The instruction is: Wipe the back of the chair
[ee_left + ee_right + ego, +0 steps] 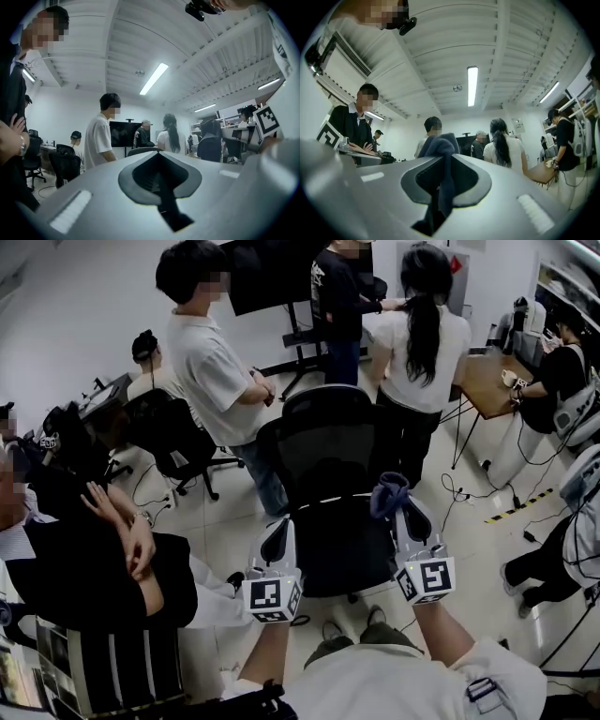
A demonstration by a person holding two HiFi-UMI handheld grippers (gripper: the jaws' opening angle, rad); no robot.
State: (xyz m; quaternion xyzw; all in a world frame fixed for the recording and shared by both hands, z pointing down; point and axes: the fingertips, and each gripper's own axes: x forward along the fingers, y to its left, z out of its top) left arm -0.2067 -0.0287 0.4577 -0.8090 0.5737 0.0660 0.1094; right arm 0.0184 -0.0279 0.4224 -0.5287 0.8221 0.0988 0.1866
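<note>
Left hand-held gripper (278, 536) is clenched with nothing in it, low at the chair's left side. Right hand-held gripper (399, 514) is grasping a blue cloth (388, 491), which bunches above the jaws at the right edge of the chair (328, 451). I can't tell if cloth and chair touch. The chair is black mesh and stands just ahead, between both grippers. Beyond it people (220, 371) stand, with a wooden counter (483, 381) far right.

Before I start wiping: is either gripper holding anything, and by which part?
The right gripper is shut on a dark blue cloth, pinched mid-length, a bunch poking past the tips. The left gripper is shut, empty.
</note>
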